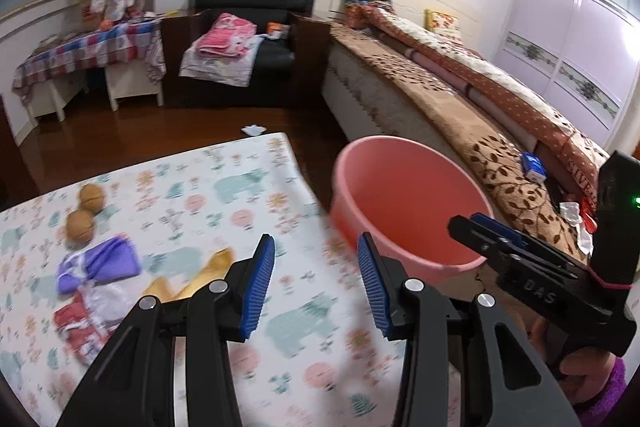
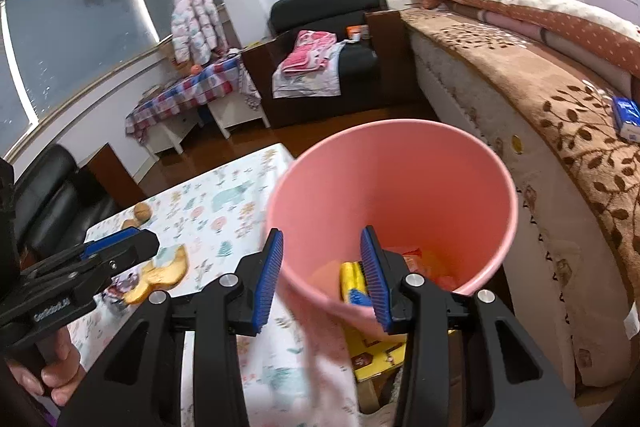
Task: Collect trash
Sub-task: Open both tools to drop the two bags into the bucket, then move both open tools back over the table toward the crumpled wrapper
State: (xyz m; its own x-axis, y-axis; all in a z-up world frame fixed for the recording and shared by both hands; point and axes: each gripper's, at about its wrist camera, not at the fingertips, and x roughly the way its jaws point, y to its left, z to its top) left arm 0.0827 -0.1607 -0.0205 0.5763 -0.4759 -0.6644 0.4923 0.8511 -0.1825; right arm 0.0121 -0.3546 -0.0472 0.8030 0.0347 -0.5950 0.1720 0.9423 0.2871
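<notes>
In the left wrist view, at the left edge, two brown walnuts (image 1: 87, 209) sit on the patterned table cover (image 1: 248, 195), just above a purple wrapper (image 1: 98, 263); below that lies a red-and-white wrapper (image 1: 86, 319), and to its right a yellow peel-like scrap (image 1: 208, 273), partly hidden behind a finger; in the lower middle of the frame the left gripper (image 1: 316, 287) hangs over the cover with its blue pads (image 1: 260, 287) apart and nothing between them; right of centre stands the pink bin (image 1: 404, 203), beside the table's edge and in front of the bed (image 1: 472, 115); at the right edge the right gripper (image 1: 484, 231) reaches in over the bin's rim, and from this side I cannot tell how wide it stands.

In the right wrist view, at the lower left, a hand (image 2: 56, 367) holds the left gripper (image 2: 120, 247) above the table cover (image 2: 216, 211), near the yellow scrap (image 2: 160, 275); lower middle, the right gripper (image 2: 322, 279) is parted to a moderate gap, empty, its right pad (image 2: 374, 279) over the bin's mouth and its left pad outside the rim; the pink bin (image 2: 400, 179) fills the centre, with yellow and orange wrappers (image 2: 352, 279) at its bottom; at the right edge a blue packet (image 2: 626, 117) lies on the bed's brown leaf-patterned blanket (image 2: 560, 131).
</notes>
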